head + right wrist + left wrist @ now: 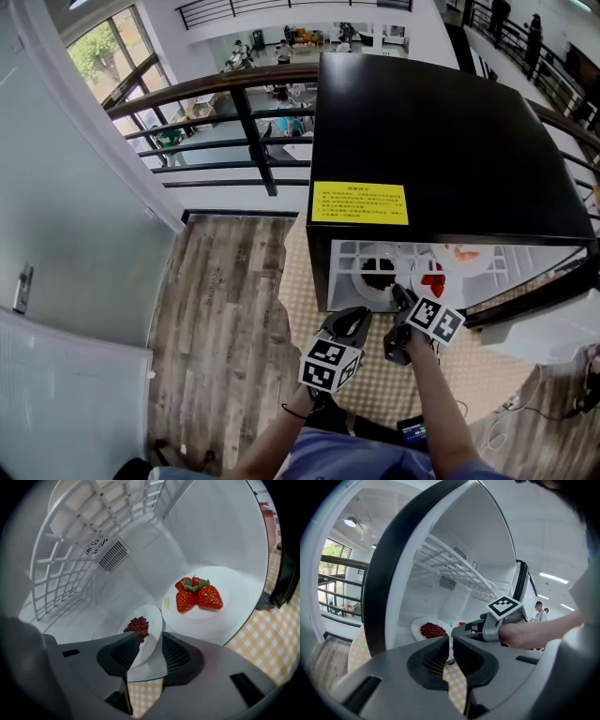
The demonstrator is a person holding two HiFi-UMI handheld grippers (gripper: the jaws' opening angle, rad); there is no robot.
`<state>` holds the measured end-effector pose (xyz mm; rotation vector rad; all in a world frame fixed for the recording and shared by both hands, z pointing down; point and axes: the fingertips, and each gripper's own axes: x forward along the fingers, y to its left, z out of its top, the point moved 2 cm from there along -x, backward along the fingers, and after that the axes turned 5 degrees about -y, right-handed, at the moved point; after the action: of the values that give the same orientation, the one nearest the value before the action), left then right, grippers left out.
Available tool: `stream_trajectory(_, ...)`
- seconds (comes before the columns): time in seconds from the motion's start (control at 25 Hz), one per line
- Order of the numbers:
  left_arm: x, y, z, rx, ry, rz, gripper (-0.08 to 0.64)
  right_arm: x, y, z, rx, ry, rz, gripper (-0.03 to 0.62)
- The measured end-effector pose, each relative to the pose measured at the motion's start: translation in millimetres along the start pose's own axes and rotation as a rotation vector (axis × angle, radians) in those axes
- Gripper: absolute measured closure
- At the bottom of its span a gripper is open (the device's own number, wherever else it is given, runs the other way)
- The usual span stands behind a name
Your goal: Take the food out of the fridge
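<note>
Surroundings: upper-level landing, indoors.
Wood-plank floor (216,319) lies beside a yellow-and-white checked cloth (459,375). A black railing (246,112) runs across the edge of the landing, with a lower level visible beyond it where several people (239,56) are gathered. Large window (112,47) at upper left with greenery outside. White door panel with a metal handle (23,286) at far left. Cables (525,403) trail over the floor at lower right. A round ceiling lamp (350,522) is lit, and a person in a white top (539,612) stands in the far background.
</note>
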<state>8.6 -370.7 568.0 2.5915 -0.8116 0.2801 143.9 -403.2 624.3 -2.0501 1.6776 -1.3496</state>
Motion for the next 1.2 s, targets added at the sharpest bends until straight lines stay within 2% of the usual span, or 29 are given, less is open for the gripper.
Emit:
stream_trajectory(0.08,-0.4,1.1,-1.2,-0.002,0.002,0.006,0.54,4.4,-2.2,1.7,-0.016,-0.016,-0.028,0.45)
stream_trajectory(0.12,-0.8,1.7,-1.9,-0.004,0.003,0.009,0.54,5.8,-4.3,2.2,-0.019,-0.022,-0.044,0.499)
stream_trajectory(0.16,-1.4,2.1,-2.6,-0.007,0.004,0.012,0.54,6.4,-5.8,2.5,-0.016,-0.024,-0.053,0.518)
stream_trajectory(0.4,-5.4,5.7,-11.2,-0.048,0.021,0.025,0.529,2.3,-10.9,1.4,0.1,-0.017,-0.016,0.538)
stream_trajectory(0.56,-7.9,9.8,-20.0,-0.103,0.036,0.037,0.488,-8.7,-14.6,-4.1,0.104,0.017,0.0,0.54)
stream_trajectory(0.72,-4.6,12.3,-29.7,-0.174,0.052,0.043,0.458,-20.8,-20.4,-12.3,0.181,0.039,0.027,0.546)
stream_trajectory(0.96,1.9,21.7,-52.5,-0.306,0.084,0.077,0.408,-37.2,-28.8,-23.3,0.205,0.067,0.038,0.549)
stream_trajectory(1.2,11.8,24.0,-69.3,-0.333,0.134,0.076,0.396,-49.7,-37.9,-32.4,0.219,0.094,0.037,0.552)
